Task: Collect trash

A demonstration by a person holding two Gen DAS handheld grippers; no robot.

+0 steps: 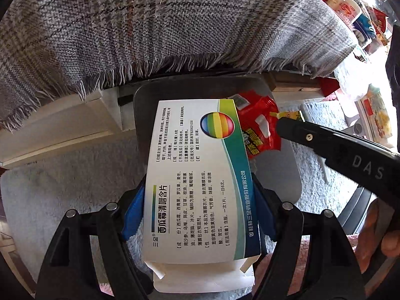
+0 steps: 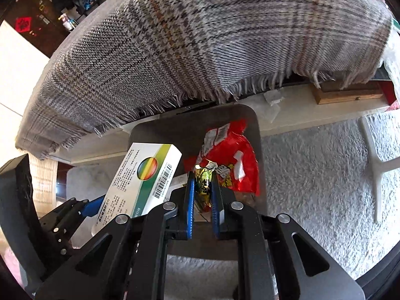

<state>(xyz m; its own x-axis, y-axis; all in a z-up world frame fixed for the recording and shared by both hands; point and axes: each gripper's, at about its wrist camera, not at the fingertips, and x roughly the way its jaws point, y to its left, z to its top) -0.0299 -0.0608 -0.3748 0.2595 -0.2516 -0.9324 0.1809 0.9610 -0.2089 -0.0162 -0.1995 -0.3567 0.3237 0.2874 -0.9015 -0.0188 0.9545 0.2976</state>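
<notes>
Left wrist view shows you the medicine box [image 1: 197, 175] clamped across its width between the blue pads [image 1: 133, 212] of your left gripper [image 1: 200, 212], jaws set wide because the carton is wide, its far end hanging over the dark bin [image 1: 295, 175] that sits on the pale shaggy rug [image 1: 62, 180]. That hold keeps the box long-side forward, so it should drop straight into the opening when you let go. Inside the bin, at the far right, lies a red snack bag [image 1: 260, 127], already collected by the look of it. Your right gripper [image 2: 203, 187] comes in from the right with its jaws almost together, pinching a small yellow-green foil wrapper [image 2: 203, 177] by its near end; the narrow grip suits so thin a scrap, and it too hangs above the bin, just near the red bag. Both pieces look lined up for release, so opening the jaws seems the next move. Beyond the bin, a fringed plaid blanket [image 1: 162, 30] drapes over furniture, its fringe overhanging the far rim; mind it does not catch anything. A white plastic stool [image 2: 375, 165] stands on the rug to the right.
</notes>
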